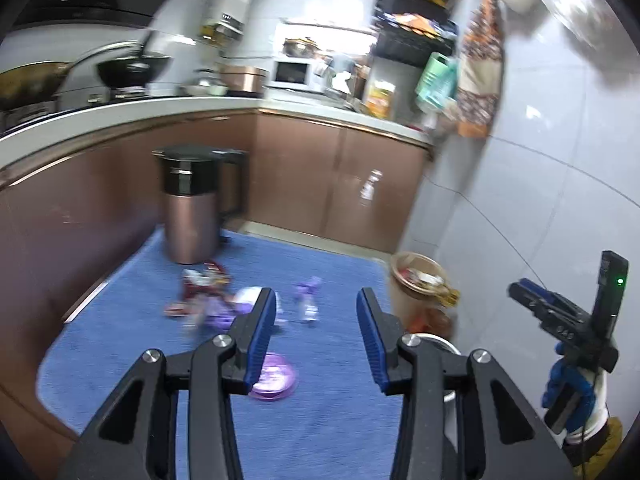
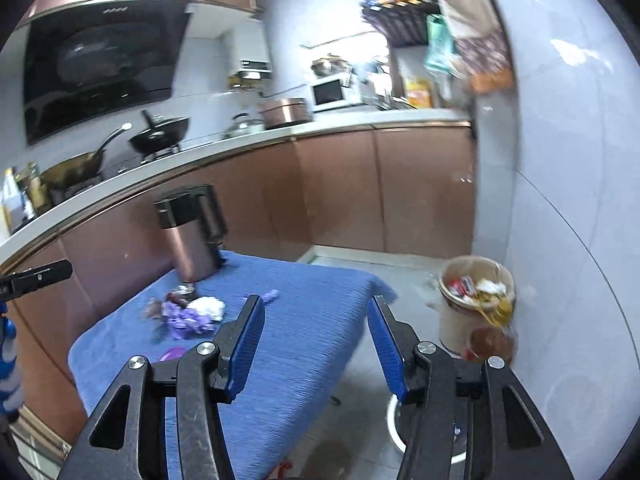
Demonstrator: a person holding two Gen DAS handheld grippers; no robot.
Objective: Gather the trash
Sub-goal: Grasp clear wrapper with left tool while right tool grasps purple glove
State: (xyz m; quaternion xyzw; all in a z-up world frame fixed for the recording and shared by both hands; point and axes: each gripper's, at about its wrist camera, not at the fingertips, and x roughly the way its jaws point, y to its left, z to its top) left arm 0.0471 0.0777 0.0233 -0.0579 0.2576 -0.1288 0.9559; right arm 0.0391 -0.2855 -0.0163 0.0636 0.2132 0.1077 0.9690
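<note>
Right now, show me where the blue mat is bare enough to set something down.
Bare: the blue mat right of the purple wrappers, up to its edge by the open bin. Crowded: wrapper pile before the lidded bin, purple lid nearer.

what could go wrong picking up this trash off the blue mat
1. The small open bin by the wall already looks heaped to its rim, so added trash may spill onto the floor.
2. The wrappers and crumpled tissue lie bunched together on the blue mat; a pinch may lift only part of the pile.
3. The flat purple lid lies flush on the mat and may slip from the left tool.
</note>
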